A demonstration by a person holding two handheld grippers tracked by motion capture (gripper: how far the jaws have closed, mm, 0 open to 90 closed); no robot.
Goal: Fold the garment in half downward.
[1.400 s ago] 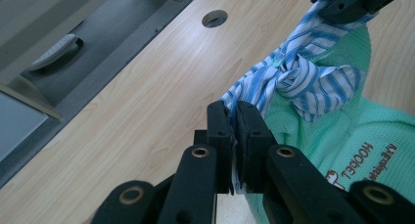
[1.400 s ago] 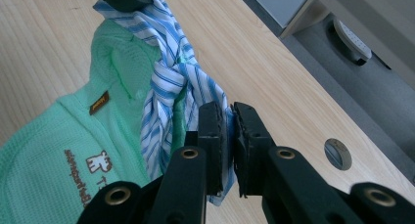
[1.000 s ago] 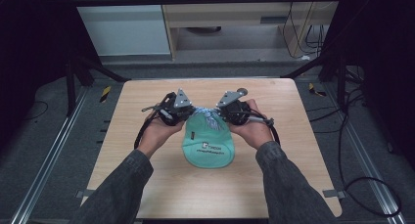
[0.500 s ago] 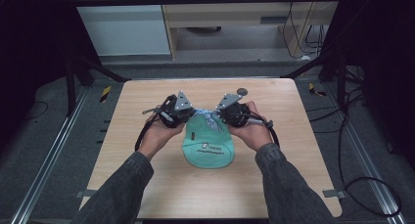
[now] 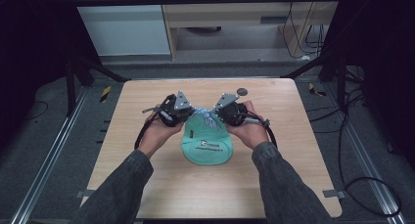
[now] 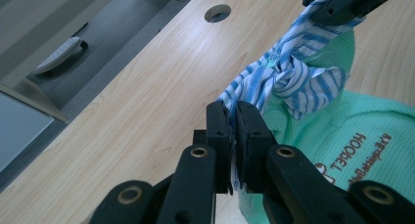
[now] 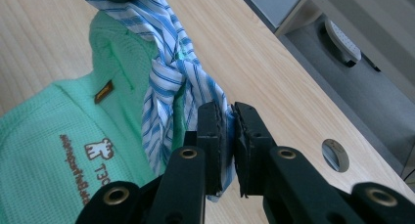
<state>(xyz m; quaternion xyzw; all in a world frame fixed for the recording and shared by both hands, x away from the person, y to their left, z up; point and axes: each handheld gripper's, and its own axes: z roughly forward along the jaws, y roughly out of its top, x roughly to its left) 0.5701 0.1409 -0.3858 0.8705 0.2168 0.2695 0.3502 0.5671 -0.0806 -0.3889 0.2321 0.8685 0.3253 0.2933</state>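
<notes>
While my left gripper [image 6: 233, 131] and my right gripper [image 7: 229, 131] each pinch one end of the blue-and-white striped cloth tie [image 6: 288, 79], the knot between them already looks formed. Both pairs of jaws are clamped tight on the fabric, with only cloth between the pads. The tie crosses over itself into a single bunched knot at the neck of the mint-green waffle-knit bag [image 5: 206, 145], which lies flat on the pale wooden table [image 5: 147, 97] between my hands, its printed logo facing up. In the high view the two ends run outward from the knot to my grippers, lifted a little above the tabletop. I judge the tying mostly done: what remains is drawing the ends apart to cinch the knot down, perhaps adding a second throw, then letting go. How firmly it is seated I cannot tell.
</notes>
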